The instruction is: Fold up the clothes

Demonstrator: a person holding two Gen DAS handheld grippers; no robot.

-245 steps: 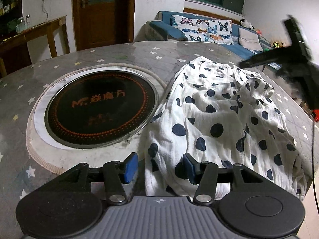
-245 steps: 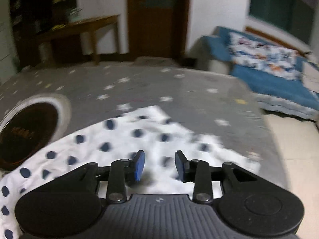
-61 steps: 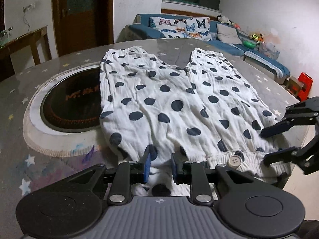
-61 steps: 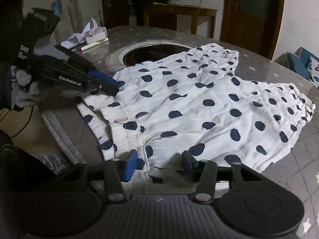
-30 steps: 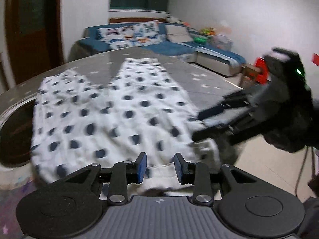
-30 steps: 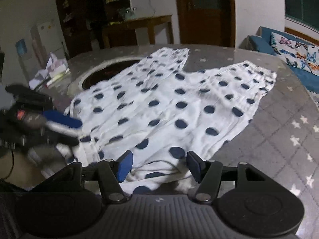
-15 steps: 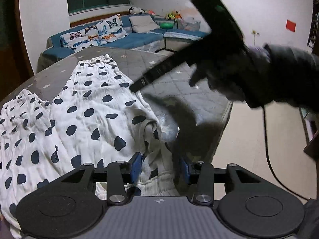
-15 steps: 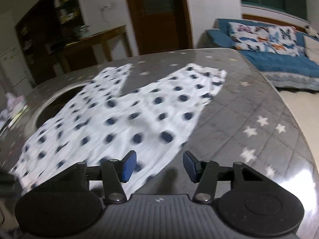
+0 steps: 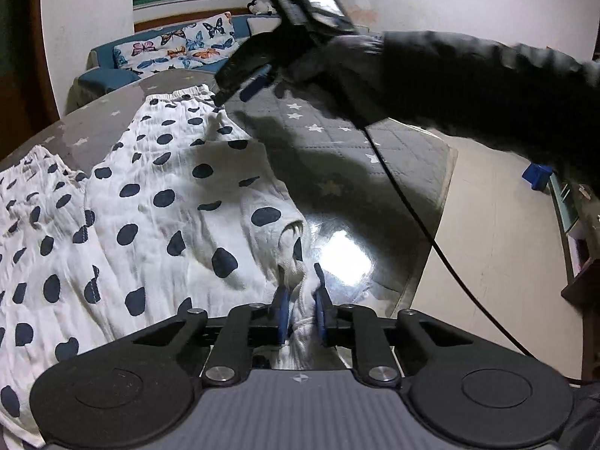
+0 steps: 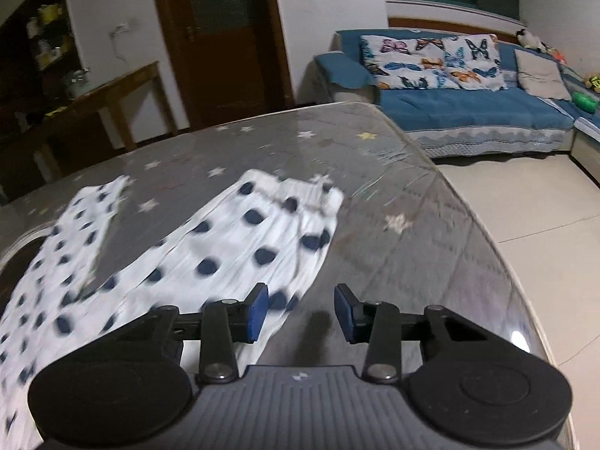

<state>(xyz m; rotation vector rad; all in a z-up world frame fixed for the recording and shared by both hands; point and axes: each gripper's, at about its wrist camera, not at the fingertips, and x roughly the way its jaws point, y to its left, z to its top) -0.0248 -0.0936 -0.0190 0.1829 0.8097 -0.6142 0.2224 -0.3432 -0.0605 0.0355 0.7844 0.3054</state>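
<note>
Your left gripper (image 9: 300,309) has its jaws clamped on the bunched waistband of the polka-dot trousers (image 9: 157,202), spread on the counter (image 9: 337,142). Only the right view shows your right gripper (image 10: 301,313) gaping empty over the trouser edge.

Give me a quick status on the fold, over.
Left gripper shut on polka-dot pants at waistband corner. Right gripper open, empty, heading for the far leg cuff. Pants flat on table. Nothing in the way.
</note>
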